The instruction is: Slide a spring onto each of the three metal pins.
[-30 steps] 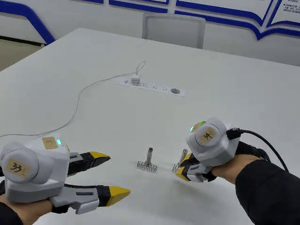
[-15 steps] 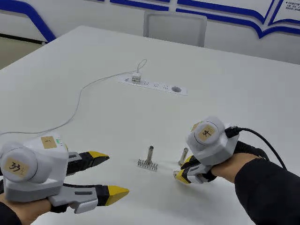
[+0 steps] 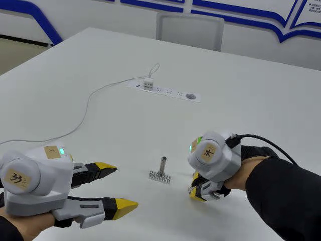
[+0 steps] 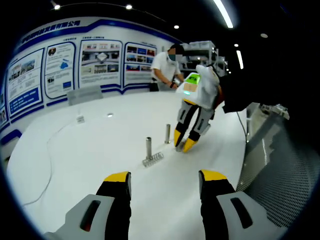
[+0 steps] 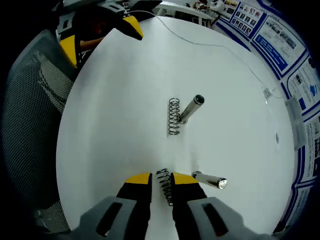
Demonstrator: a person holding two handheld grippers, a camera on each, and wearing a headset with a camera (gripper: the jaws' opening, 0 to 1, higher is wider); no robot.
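The right gripper (image 5: 161,179) points down at the white table (image 3: 241,100), its yellow-tipped jaws drawn close together and pinching a small coil spring (image 5: 164,186) whose lower end touches the tabletop. Just beside those tips stands a metal pin (image 5: 210,180), upright in the left gripper view. Nearer the table's middle stands another metal pin (image 3: 163,163), with a second spring (image 3: 159,176) lying flat against its foot. The left gripper (image 3: 118,185) hovers low over the near edge, well apart from the pins, jaws spread wide and holding nothing. Farther back lies a white power strip (image 3: 163,91), its cable (image 3: 85,113) trailing left across the table
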